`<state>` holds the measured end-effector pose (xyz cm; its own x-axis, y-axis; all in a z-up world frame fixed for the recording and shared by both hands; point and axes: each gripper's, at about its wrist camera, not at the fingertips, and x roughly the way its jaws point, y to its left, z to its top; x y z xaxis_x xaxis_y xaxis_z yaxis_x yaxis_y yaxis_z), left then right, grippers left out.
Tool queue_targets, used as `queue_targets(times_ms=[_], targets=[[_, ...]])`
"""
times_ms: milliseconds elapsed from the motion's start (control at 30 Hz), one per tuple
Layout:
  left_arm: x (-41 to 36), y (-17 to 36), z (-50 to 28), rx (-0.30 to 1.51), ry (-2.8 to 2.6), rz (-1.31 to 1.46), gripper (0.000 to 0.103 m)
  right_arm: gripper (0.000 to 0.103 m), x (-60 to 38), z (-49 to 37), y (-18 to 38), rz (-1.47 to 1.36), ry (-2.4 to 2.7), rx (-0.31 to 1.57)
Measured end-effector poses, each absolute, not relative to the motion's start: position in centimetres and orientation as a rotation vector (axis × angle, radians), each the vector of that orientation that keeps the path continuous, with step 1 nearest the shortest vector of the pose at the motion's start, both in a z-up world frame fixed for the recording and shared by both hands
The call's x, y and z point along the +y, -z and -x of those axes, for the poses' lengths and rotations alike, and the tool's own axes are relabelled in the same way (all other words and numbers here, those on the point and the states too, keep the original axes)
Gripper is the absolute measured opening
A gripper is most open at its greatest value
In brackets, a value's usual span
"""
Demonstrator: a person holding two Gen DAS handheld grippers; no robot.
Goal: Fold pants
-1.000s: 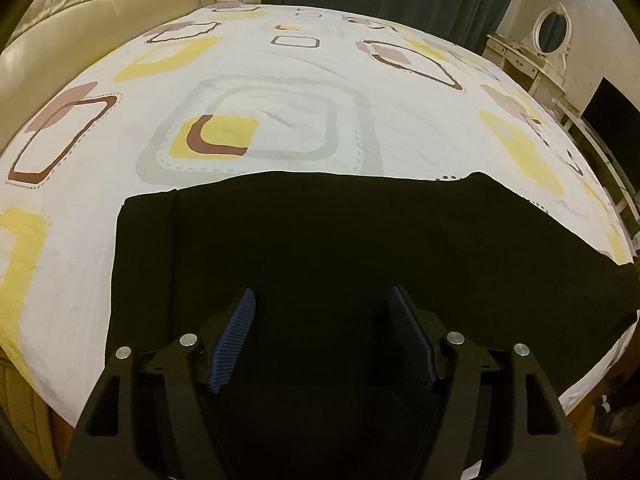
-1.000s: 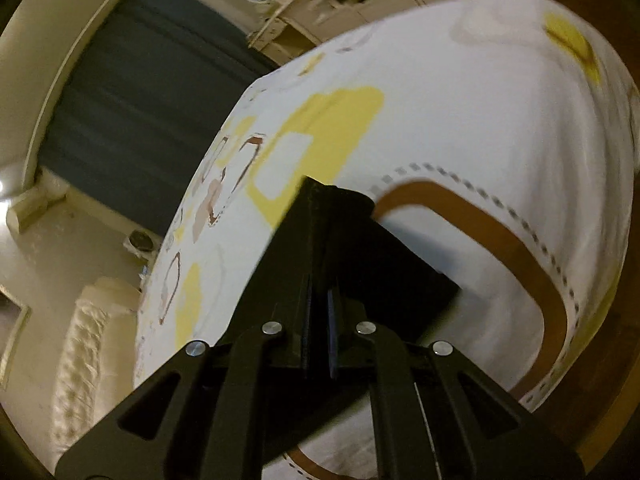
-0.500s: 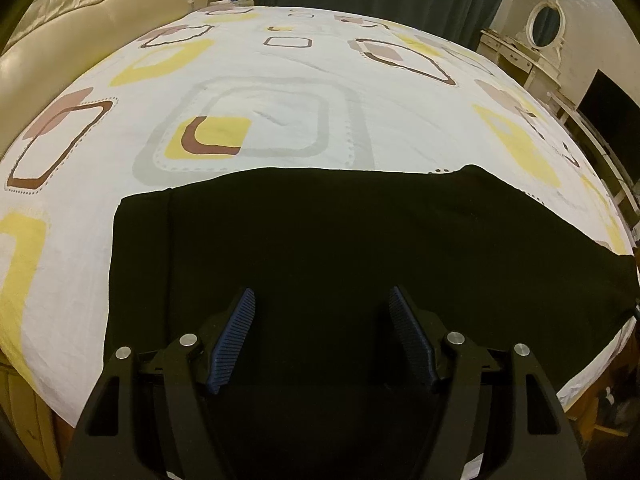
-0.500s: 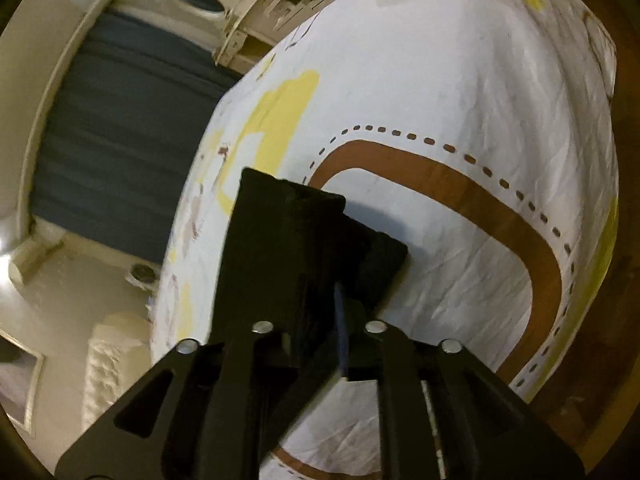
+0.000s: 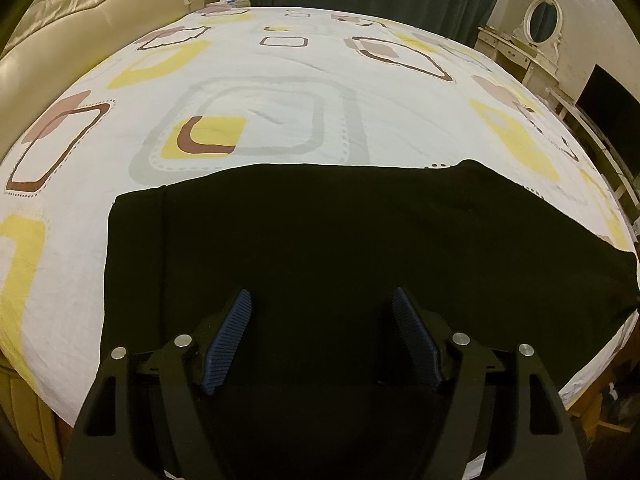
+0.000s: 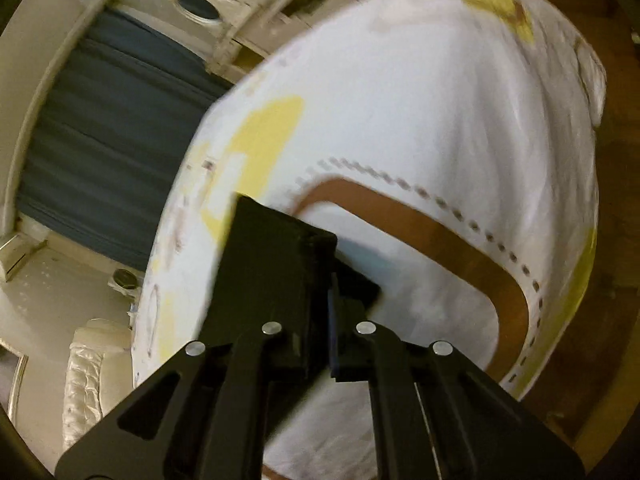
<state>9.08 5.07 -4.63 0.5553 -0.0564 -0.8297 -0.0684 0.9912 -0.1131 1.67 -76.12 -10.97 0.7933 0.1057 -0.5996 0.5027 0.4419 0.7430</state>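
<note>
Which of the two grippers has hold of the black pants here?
The right gripper: it is shut on the end of the pants. The left gripper hangs over the pants with its jaws opening, and its blue pads grip nothing.

Both wrist views close, downward; share bed [image 5: 280, 80], pants [image 5: 320, 240].

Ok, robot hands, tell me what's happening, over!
Left gripper opening, nothing between its pads, over black pants. Right gripper shut on a pants end. Pants flat on patterned bedsheet. Nothing in the way.
</note>
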Motion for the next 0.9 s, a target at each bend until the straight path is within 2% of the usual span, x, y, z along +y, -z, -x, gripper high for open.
queue_targets(times_ms=[133,167,200,267,467,667,900], targets=[[5.0,4.6,-9.0,0.979,-0.006,0.125,0.073,0.012,-76.6,-0.5,10.8,-1.208,0.262,0.582],[5.0,4.6,-8.9,0.977,-0.006,0.124,0.073,0.017,-76.5,0.1,10.5,-1.223,0.271,0.564],[5.0,4.5,-8.9,0.976,-0.008,0.124,0.073,0.031,-76.3,1.0,9.8,-1.230,0.291,0.540],[5.0,4.3,-8.7,0.974,-0.016,0.128,0.073,0.046,-75.6,2.3,8.7,-1.247,0.311,0.495],[4.4,2.7,-7.7,0.936,-0.026,0.146,0.073,0.046,-68.8,1.3,8.0,-1.317,0.057,0.587],[3.0,2.0,-6.7,0.919,0.007,0.122,0.075,0.046,-61.7,-1.2,10.4,-1.329,-0.068,0.736],[1.3,2.8,-6.6,0.948,0.046,0.112,0.076,0.046,-58.7,-3.1,11.7,-1.297,-0.112,0.758]])
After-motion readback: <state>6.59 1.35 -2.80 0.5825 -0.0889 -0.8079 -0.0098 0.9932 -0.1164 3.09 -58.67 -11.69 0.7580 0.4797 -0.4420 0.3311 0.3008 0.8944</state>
